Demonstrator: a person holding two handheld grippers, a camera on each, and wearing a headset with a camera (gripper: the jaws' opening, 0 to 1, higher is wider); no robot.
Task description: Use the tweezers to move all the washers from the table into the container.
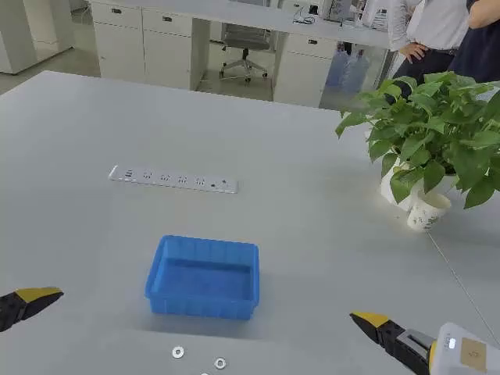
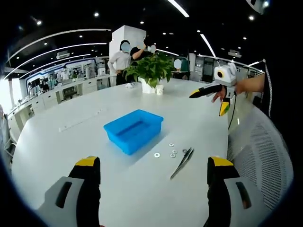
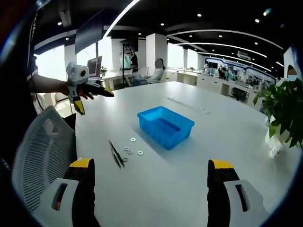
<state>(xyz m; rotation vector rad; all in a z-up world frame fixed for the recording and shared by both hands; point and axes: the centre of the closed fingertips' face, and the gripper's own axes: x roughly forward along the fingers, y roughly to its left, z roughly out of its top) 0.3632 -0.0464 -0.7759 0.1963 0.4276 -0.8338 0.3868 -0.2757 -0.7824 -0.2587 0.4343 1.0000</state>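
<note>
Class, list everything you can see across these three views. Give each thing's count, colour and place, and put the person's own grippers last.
table: one, pale grey, under everything
container: one, blue, mid-table
washers: four, silver, on the table near the container
tweezers: one pair, dark, lying on the table beside the washers
power strip: one, white, beyond the container
plant: one, green, potted, at the table's far right
cup: one, white, against the plant's base
people: two, standing behind the plant
left gripper: one, black with yellow tips, open, above the table
right gripper: one, black with yellow tips, open, above the table
</note>
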